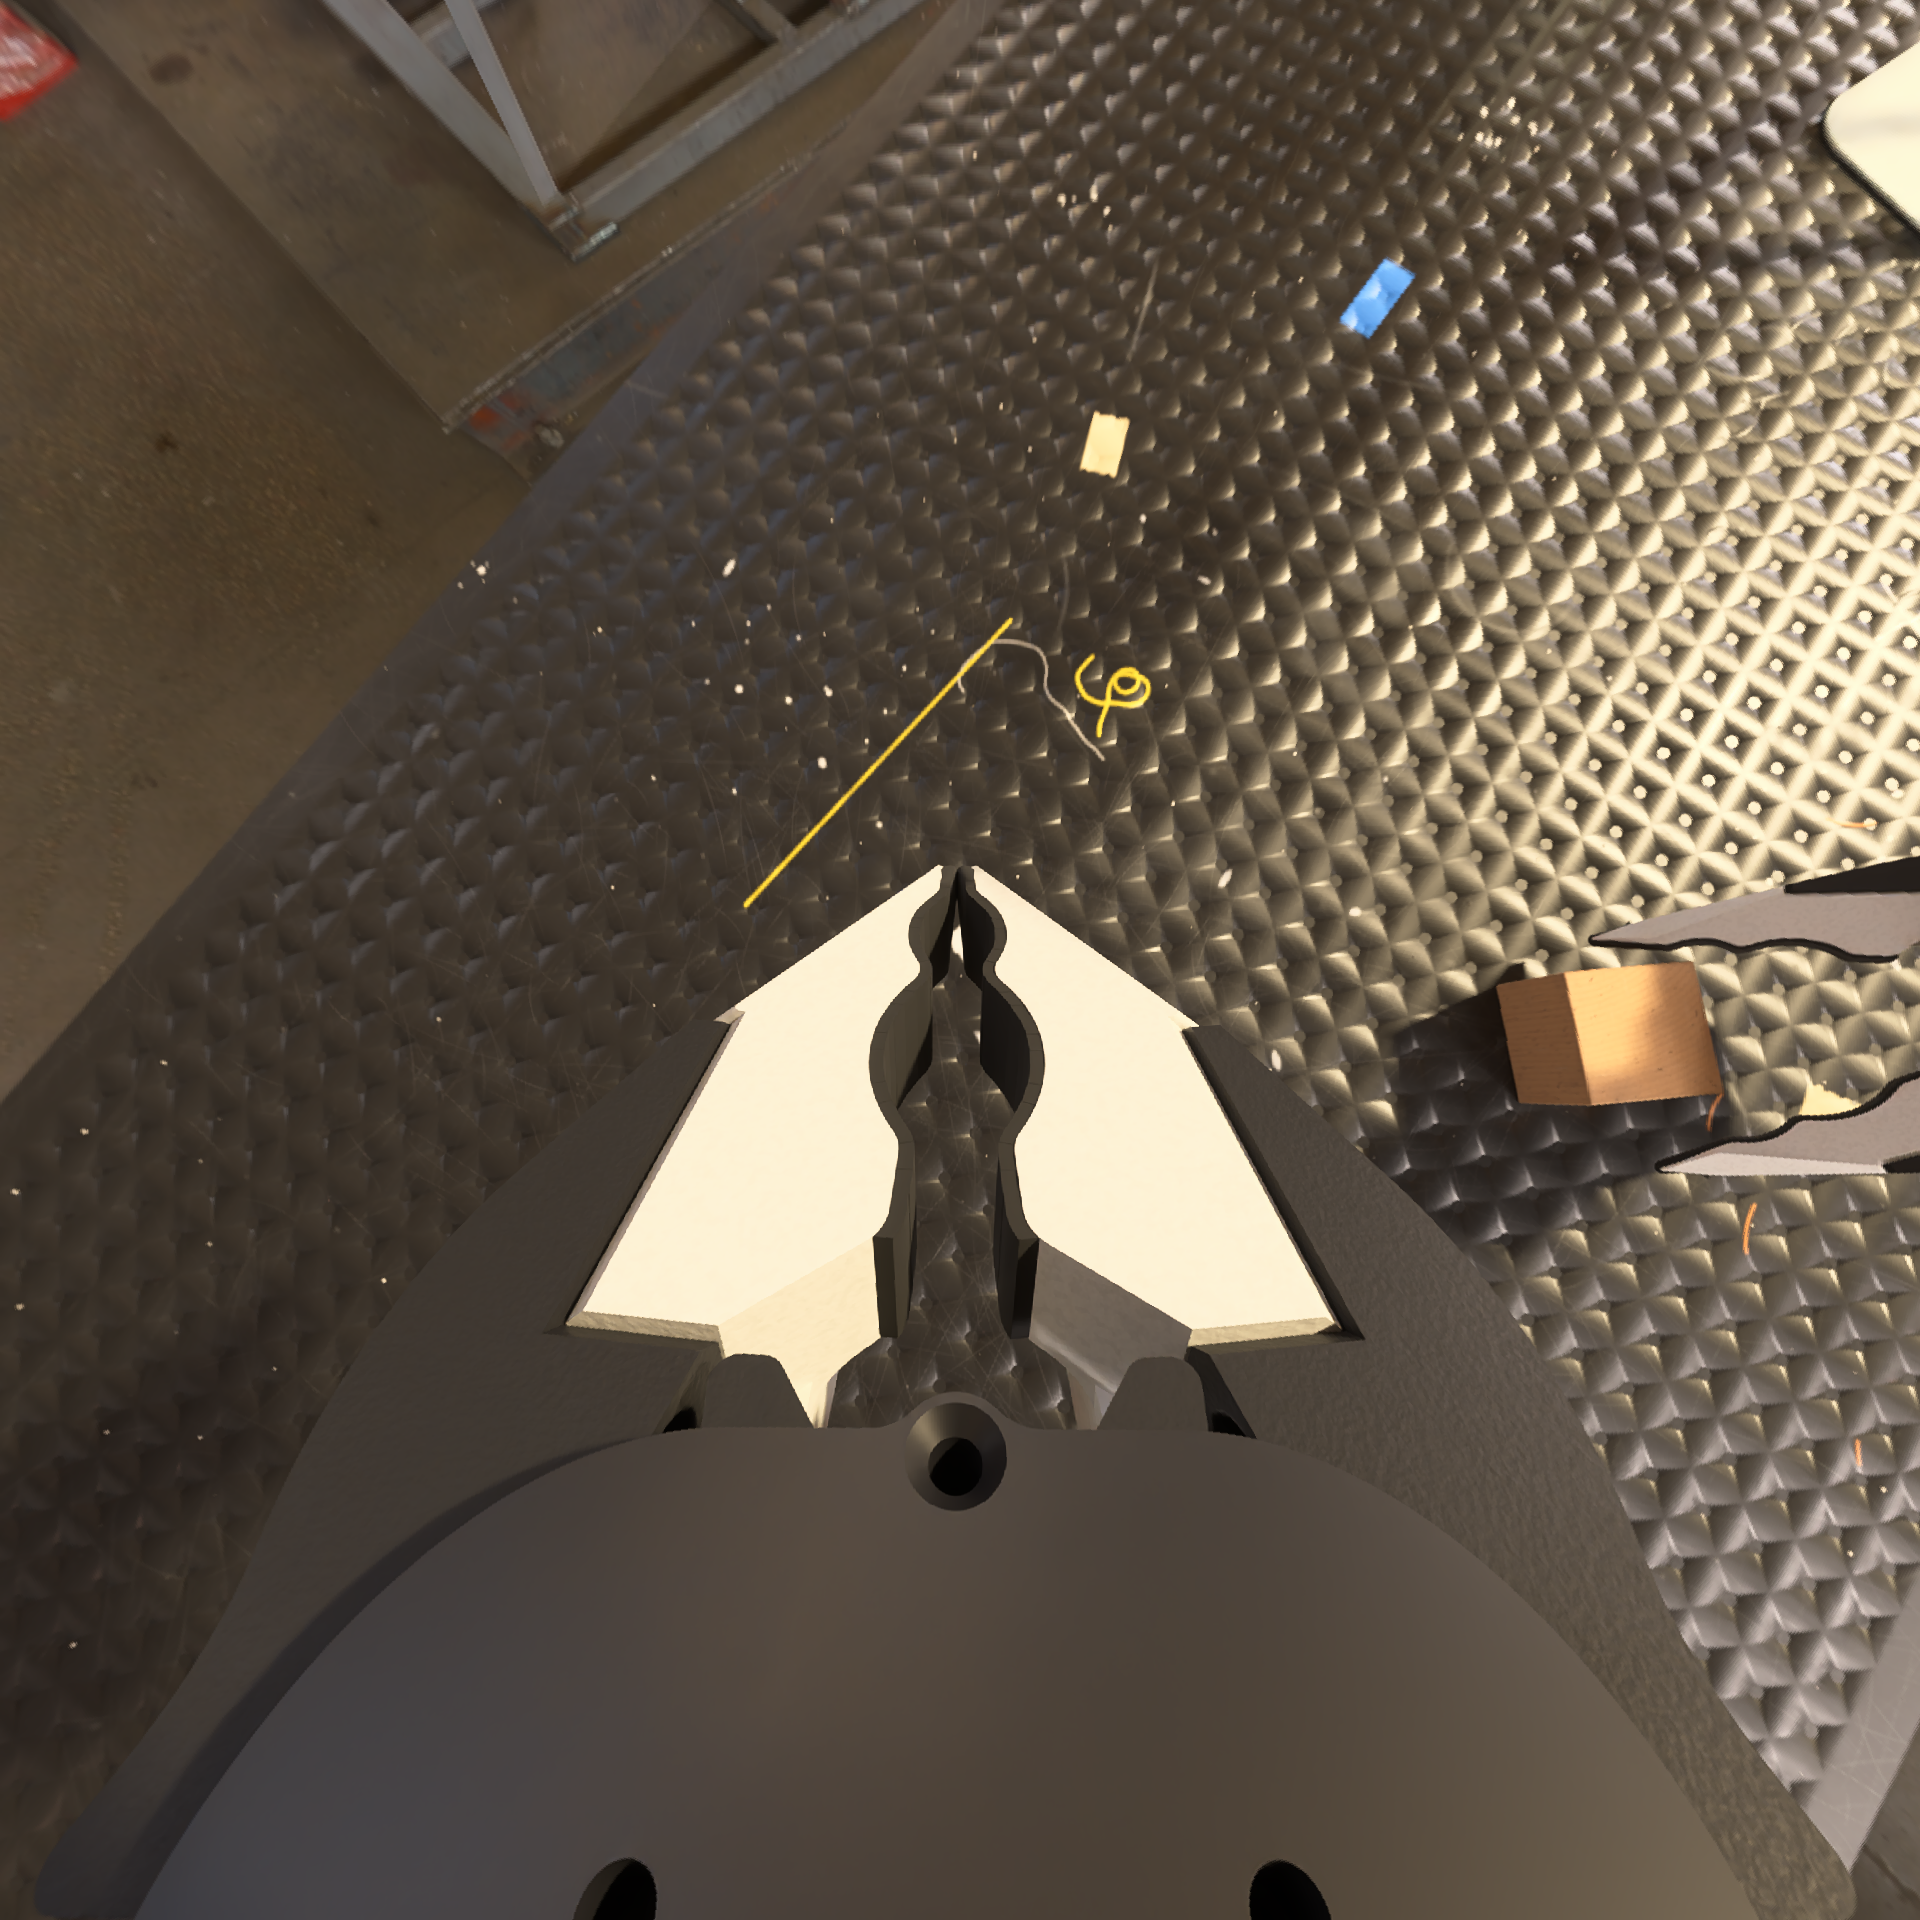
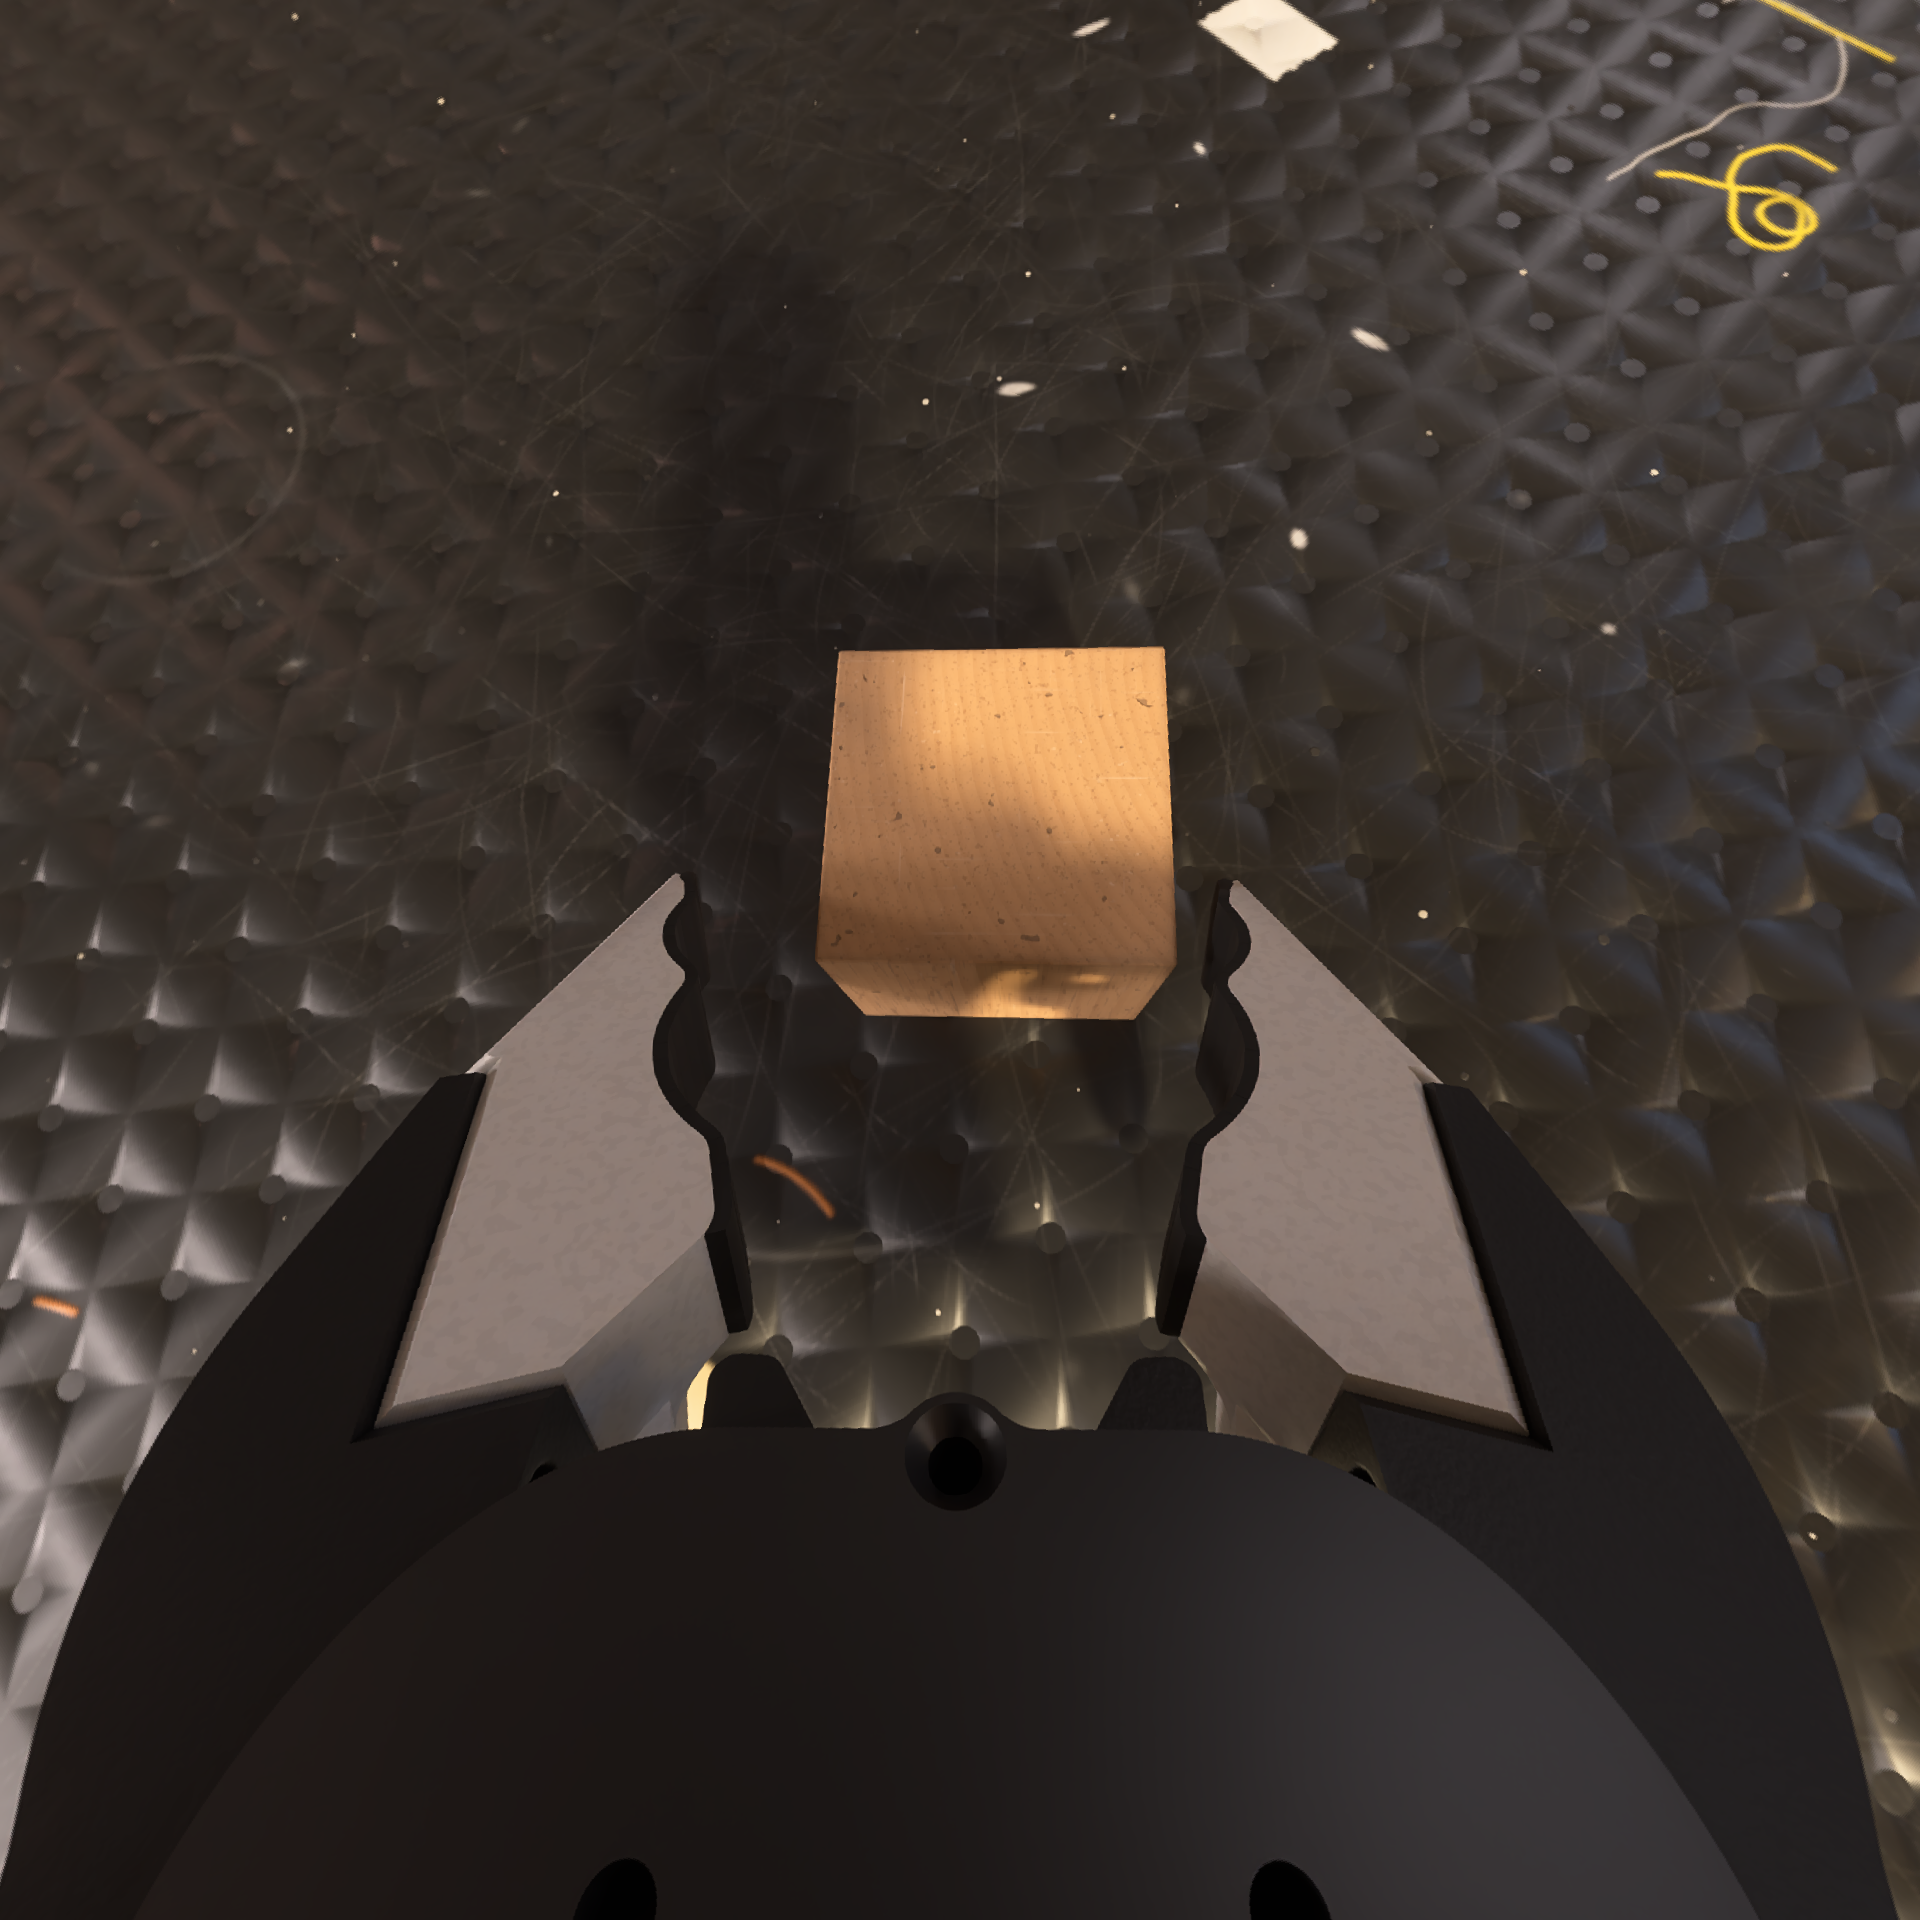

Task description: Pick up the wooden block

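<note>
The wooden block sits on the dark embossed metal surface, a pale tan cube with a patch of warm light across its top face. The right gripper is lined up on it with its jaws spread wide; the near part of the block lies between the two fingertips, with a clear gap on each side, so nothing is pinching it. In the left wrist view the same block shows between the two pointed fingers of the right gripper, which reach in from the right edge. Just short of the block, between the right jaws, a small curved orange sliver lies on the surface. Well away from the block, the left gripper points elsewhere with its jaws pressed together at the tips and holding nothing. Farther from the block, past the left gripper's tips, lie a straight yellow wire, a coiled yellow wire and a thin grey thread. Farther still are a cream scrap and a blue scrap. Farthest from the block, beyond the surface's edge, stands a grey metal frame.
</note>
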Robot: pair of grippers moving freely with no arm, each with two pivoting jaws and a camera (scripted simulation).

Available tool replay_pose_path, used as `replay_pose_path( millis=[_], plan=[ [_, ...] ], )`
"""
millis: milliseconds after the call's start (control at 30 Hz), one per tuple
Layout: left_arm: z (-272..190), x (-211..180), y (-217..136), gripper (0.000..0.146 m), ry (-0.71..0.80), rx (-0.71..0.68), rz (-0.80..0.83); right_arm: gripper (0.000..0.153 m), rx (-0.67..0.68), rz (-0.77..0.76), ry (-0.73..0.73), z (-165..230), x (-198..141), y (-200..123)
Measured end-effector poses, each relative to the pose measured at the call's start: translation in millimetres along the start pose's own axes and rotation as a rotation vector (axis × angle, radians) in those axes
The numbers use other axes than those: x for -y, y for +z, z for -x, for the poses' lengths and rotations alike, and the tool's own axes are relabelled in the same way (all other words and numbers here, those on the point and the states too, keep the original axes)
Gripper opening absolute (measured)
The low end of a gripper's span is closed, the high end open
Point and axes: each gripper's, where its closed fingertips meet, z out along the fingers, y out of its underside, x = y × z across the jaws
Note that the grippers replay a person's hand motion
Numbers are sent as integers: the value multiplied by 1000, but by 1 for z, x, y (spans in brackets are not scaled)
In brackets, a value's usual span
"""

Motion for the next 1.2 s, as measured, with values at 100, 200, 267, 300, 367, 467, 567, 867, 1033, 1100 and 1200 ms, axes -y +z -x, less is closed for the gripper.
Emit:
replay_pose_path(
  millis=[100,200,267,300,367,467,567,867,1033,1100,1200],
  plan=[
    [6,-13,6,0,-9,-8,26,98,-7,-8,10,-1,2,4],
    [12,-17,5,0,-8,12,7,98,-23,-14,-4,-3,2,7],
    [14,-19,4,0,15,47,15,96,-39,-9,-18,-5,1,10],
    [14,-19,4,0,16,52,17,95,-48,-4,-24,-5,0,11],
    [14,-19,4,0,12,55,23,87,-49,4,-24,-5,-1,14],
    [14,-19,4,0,16,58,32,72,-22,-10,-10,-4,-1,14],
    [14,-19,3,0,13,62,30,72,-34,-19,-14,-7,0,13],
    [14,-19,3,0,19,95,45,72,-71,-166,29,-17,38,-17],
    [14,-19,3,0,14,93,50,72,-85,-230,29,-17,65,-43],
    [14,-19,3,0,13,94,48,72,-96,-229,20,-18,68,-46],
    [12,-19,3,0,8,83,43,72,-86,-178,29,-19,57,-40]
  ],
)
